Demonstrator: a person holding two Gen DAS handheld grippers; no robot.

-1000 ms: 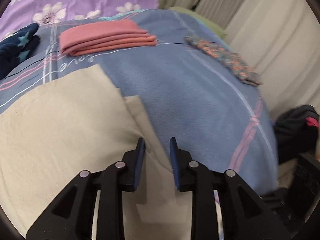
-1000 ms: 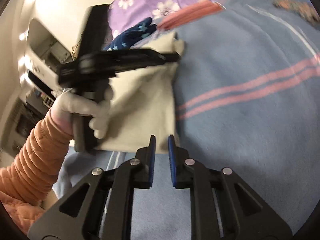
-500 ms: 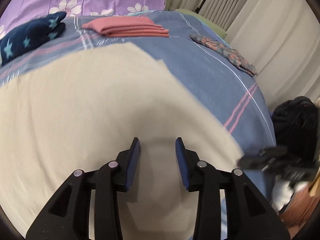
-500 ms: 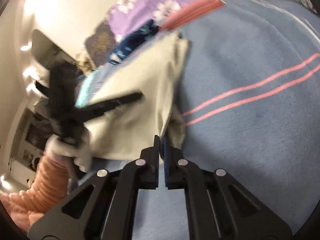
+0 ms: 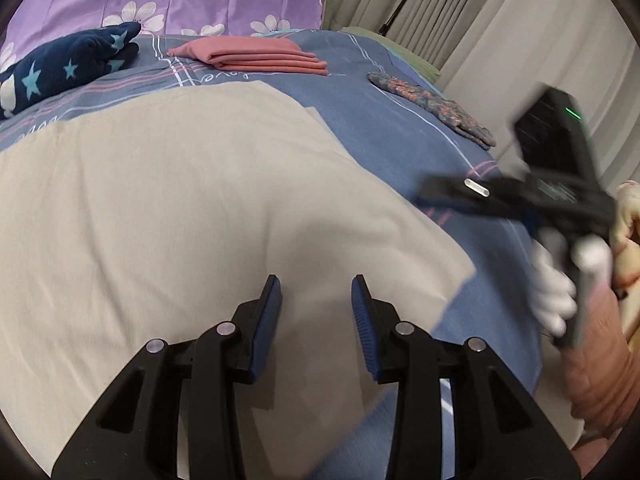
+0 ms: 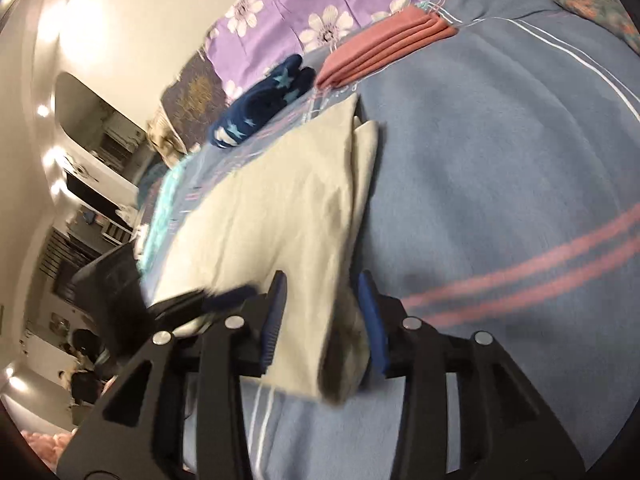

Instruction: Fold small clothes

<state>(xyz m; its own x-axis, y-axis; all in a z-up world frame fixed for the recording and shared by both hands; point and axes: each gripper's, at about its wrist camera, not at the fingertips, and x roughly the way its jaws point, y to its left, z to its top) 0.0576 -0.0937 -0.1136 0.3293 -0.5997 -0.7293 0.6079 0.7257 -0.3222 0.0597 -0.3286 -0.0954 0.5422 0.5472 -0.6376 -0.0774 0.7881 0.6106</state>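
Bed (image 5: 400,128), frame center: beige cloth (image 5: 180,200) flat for folding; left claw (image 5: 316,304) open, empty; right claw (image 6: 322,308) open astride its edge.

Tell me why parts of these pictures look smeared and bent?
Left wrist view: the right gripper and gloved hand are motion-blurred, the beige cloth sharp. Right wrist view: cloth near the gripper smears; wall lamps glare. Both views: the fisheye lens bends edges.

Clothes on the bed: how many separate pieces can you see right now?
4. The beige garment lies nearest, the navy star-print piece far left, the folded pink piece far centre, and the floral patterned piece far right near the edge. Others may be hidden.
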